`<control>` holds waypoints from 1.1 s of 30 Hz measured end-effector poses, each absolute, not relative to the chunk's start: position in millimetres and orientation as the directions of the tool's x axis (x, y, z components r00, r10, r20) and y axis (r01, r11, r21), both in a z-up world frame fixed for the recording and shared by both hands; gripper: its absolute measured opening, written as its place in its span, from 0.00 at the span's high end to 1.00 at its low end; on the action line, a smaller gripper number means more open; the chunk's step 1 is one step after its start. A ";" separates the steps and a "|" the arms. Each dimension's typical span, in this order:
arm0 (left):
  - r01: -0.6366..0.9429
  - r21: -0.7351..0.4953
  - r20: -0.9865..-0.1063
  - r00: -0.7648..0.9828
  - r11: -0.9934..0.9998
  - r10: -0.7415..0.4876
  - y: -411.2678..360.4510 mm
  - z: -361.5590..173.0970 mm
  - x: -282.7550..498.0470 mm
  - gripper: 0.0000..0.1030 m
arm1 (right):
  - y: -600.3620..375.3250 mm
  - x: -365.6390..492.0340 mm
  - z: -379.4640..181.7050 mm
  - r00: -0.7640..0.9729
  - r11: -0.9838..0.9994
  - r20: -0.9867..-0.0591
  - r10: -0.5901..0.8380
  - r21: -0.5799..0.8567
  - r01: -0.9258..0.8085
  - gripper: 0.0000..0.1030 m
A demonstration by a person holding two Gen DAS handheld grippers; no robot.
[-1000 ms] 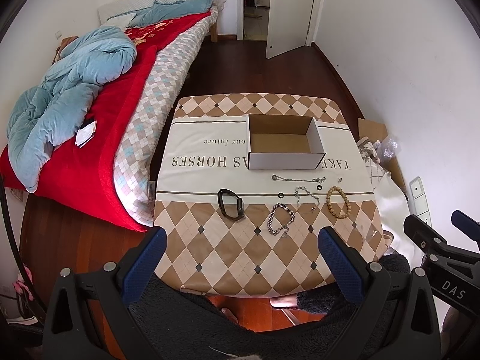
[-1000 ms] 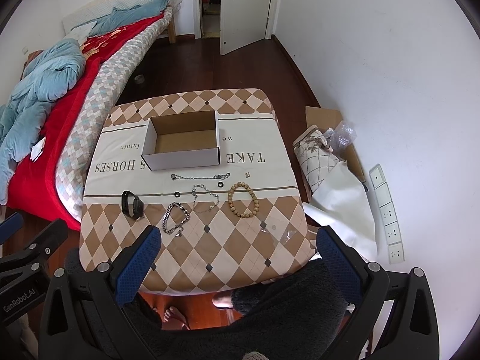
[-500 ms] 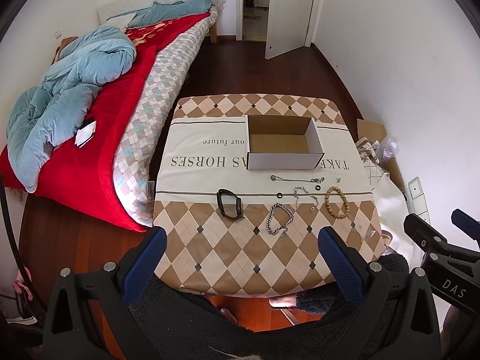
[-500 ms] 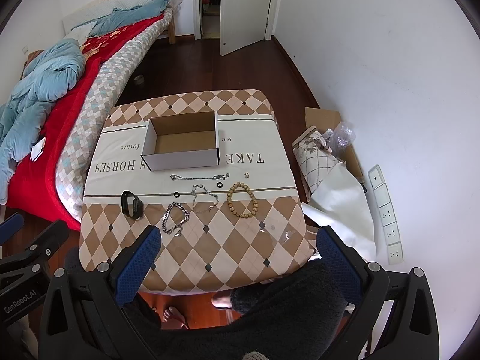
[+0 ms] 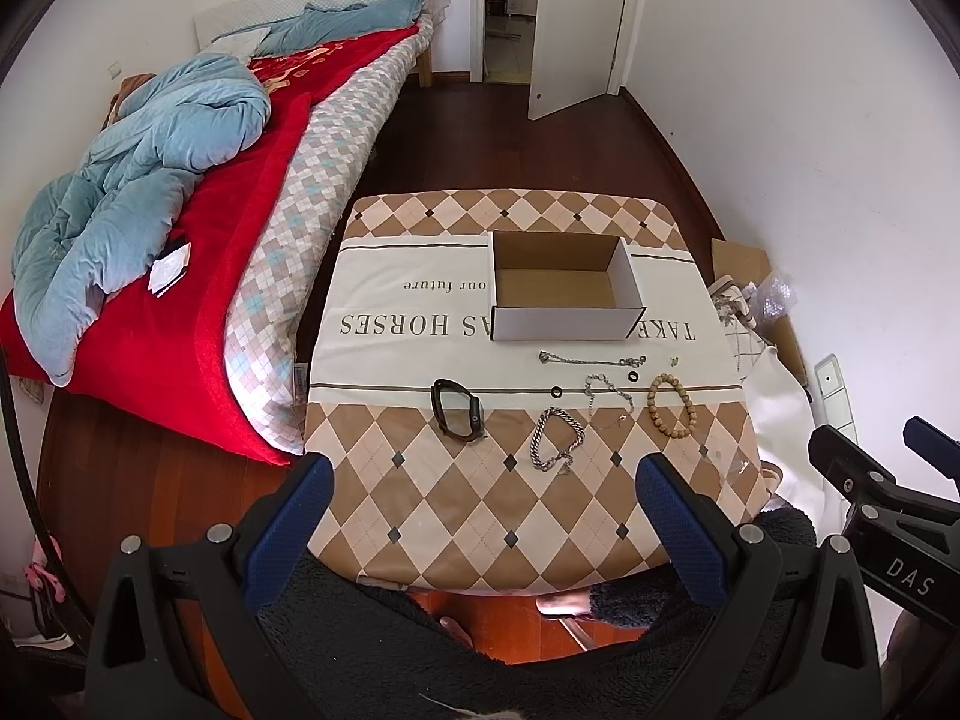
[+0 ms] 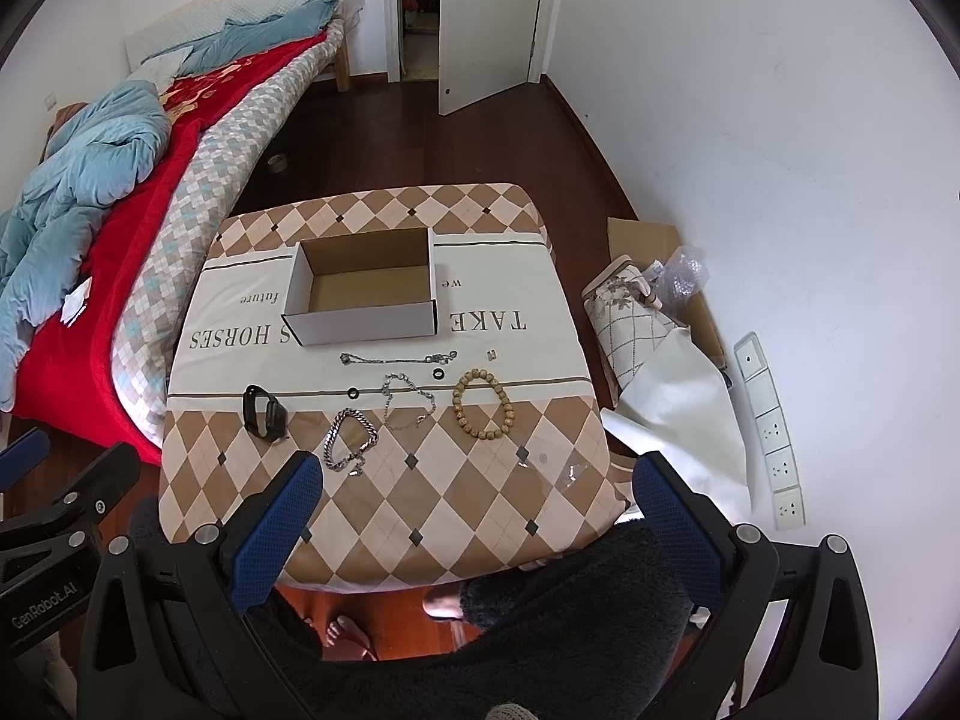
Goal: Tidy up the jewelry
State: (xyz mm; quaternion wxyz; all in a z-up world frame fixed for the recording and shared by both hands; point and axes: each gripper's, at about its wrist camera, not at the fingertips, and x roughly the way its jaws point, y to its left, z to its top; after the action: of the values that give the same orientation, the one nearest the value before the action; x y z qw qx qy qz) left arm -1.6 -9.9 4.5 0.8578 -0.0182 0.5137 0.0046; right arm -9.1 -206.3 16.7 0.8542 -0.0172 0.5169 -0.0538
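Left gripper (image 5: 483, 507) and right gripper (image 6: 477, 504) spread wide, empty, above table (image 5: 456, 504); box (image 5: 564, 324) behind bracelets (image 5: 672, 405).

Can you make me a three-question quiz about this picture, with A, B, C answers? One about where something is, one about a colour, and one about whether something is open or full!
1. Where is the wooden bead bracelet?
A. Inside the box
B. On the tablecloth, right of the chains
C. On the bed

2. What colour is the watch band?
A. Black
B. Pink
C. Yellow

3. What is the cardboard box like?
A. Taped shut
B. Full of jewelry
C. Open and empty

Answers:
1. B, the beads lie flat on the tablecloth, to the right of the thin silver chain and the chunky silver bracelet.
2. A, the band is a dark black loop at the left end of the row.
3. C, the top is open and only its bare brown floor shows; all the jewelry sits outside, in front of it.
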 end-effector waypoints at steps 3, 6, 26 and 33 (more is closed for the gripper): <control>-0.027 -0.028 -0.881 0.473 0.999 -0.012 -10.2 4.7 -1.6 0.00 | -206.1 -9.4 17.2 0.460 0.994 -0.881 -0.109 -0.084 0.074 0.00; -0.027 -0.029 -0.881 0.472 0.999 -0.013 -10.2 4.8 -1.8 0.00 | -206.4 -9.4 17.3 0.459 0.994 -0.882 -0.107 -0.082 0.074 0.00; -0.039 -0.021 -0.875 0.484 0.999 0.000 -8.1 2.6 5.3 0.00 | -213.6 -3.0 18.4 0.471 0.992 -0.874 -0.118 -0.083 0.094 0.00; -0.133 0.105 -0.837 0.524 0.986 0.160 12.1 -19.6 52.7 0.00 | -247.1 27.7 0.0 0.499 0.980 -0.853 -0.153 -0.064 0.190 0.00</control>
State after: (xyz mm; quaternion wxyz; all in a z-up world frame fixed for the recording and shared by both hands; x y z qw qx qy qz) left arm 52.7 12.1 -19.6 0.8728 0.0142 0.4806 0.0838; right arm 27.7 -247.1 0.0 0.8656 0.0190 0.4905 -0.0990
